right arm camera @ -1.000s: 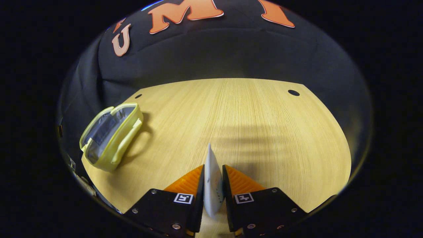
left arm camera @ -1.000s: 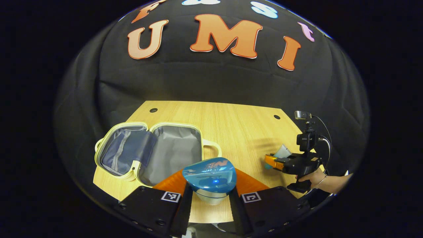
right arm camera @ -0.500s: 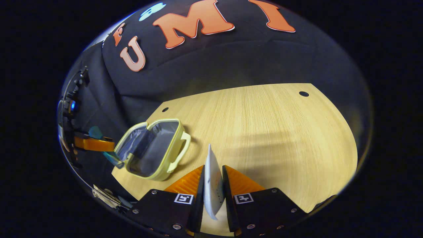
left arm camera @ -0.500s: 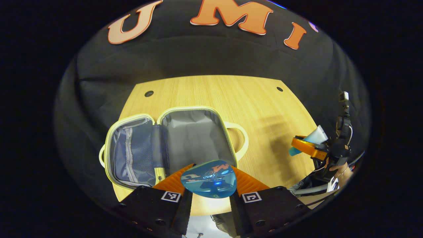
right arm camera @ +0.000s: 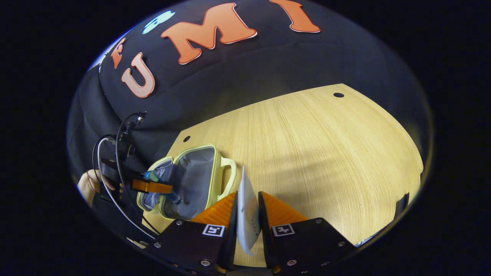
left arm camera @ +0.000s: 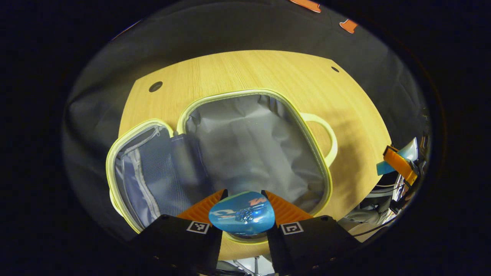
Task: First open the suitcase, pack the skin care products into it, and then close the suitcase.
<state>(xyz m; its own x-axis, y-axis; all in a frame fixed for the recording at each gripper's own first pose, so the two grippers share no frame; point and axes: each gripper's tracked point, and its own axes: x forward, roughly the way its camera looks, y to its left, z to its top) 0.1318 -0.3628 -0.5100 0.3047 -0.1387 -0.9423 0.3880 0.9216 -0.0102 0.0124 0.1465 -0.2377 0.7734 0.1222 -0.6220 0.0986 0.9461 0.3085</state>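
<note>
The pale yellow suitcase (left arm camera: 307,153) lies open on the wooden table, grey lining in its right half and a mesh pocket in its left half. My left gripper (left arm camera: 242,209) is shut on a blue skin care bottle (left arm camera: 241,213), held over the near rim of the grey half. My right gripper (right arm camera: 247,216) is shut on a flat white tube (right arm camera: 246,211), standing on edge between the fingers, to the right of the suitcase (right arm camera: 215,168). The right gripper view also has the left gripper (right arm camera: 153,186) with the blue bottle above the open case. The right gripper (left arm camera: 399,165) appears at the far right of the left gripper view.
The wooden table (right arm camera: 314,153) stretches wide to the right of the suitcase, with small round holes (right arm camera: 338,94) near its far corners. A hand (right arm camera: 86,184) holds the left gripper, with cables looping above it. The suitcase handle (left arm camera: 328,134) points right.
My left gripper has carried the blue bottle forward and down over the open suitcase. My right gripper with the white tube has swung toward the suitcase, which now lies nearer to it.
</note>
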